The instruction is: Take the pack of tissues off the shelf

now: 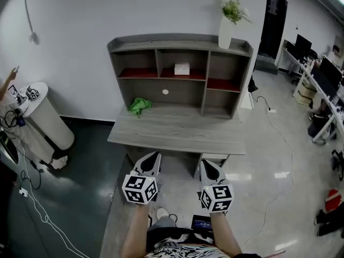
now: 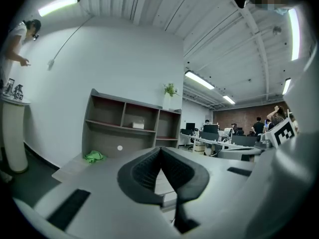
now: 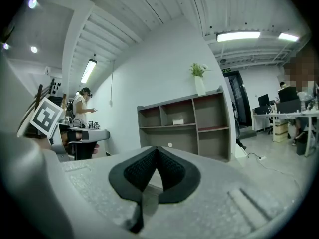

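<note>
Well, left hand-held gripper [image 1: 156,157] closed empty, right hand-held gripper [image 1: 205,164] likewise, tissues [image 1: 181,68] on shelf [image 1: 180,42].

Left gripper [image 1: 152,158] held low ahead of body, jaws together, tips meeting, nothing between. Right gripper [image 1: 206,164] beside it, gap between, jaws likewise closed and empty. Both point forward. Bare forearms [image 1: 134,235] reach in from below, one behind each marker cube [image 1: 140,188].

I saw white wall [image 1: 134,9] behind grey shelf unit [image 1: 180,42] on matching desk [image 1: 177,130]. Dark glossy floor [image 1: 70,198] lay left, pale grey floor [image 1: 279,144] right. White round pedestal [image 1: 48,117] stood left; office desks [image 1: 322,85] with monitors far right. Ceiling strip lights [image 2: 199,80] were on.
</note>
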Available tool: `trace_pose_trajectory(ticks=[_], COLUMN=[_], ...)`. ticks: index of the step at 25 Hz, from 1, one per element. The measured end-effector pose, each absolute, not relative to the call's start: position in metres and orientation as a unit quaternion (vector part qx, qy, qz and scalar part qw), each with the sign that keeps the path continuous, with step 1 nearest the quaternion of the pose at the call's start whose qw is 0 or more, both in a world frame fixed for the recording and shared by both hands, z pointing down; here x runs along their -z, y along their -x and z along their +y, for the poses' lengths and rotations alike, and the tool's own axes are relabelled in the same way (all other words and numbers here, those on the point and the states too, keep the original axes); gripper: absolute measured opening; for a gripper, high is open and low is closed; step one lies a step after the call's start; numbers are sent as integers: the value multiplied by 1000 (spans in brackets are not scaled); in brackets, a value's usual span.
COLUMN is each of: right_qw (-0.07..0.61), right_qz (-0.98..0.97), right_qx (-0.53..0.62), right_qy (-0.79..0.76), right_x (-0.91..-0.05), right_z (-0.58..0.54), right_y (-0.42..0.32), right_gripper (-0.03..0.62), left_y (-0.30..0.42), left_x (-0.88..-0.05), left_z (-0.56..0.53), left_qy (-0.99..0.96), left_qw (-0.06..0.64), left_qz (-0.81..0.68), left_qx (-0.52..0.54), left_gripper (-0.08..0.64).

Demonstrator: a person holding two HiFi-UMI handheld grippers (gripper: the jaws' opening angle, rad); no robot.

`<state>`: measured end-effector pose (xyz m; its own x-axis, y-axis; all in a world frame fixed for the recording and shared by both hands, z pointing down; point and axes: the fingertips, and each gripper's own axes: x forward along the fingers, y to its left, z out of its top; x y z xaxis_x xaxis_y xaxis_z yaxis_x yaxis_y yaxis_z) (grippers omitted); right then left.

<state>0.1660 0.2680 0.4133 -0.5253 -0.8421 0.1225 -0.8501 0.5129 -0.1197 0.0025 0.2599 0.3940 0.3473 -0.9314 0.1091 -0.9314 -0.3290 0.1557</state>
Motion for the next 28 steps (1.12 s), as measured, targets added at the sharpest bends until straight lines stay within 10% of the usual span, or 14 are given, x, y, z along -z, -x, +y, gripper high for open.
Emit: trace_pose_trajectory(ticks=[28], right_qw=[20], right_qz=[-867], right_qx=[-101], right_qy=[-487], right_x=[-415], right_z=[59], right_y=[-115], right_gripper=[5], left_y=[49], left_x=[-410], left_z=[50], left_qy=[-817], left_qw=[117], left_qz=[-564], left_qx=[6], left_gripper=[8])
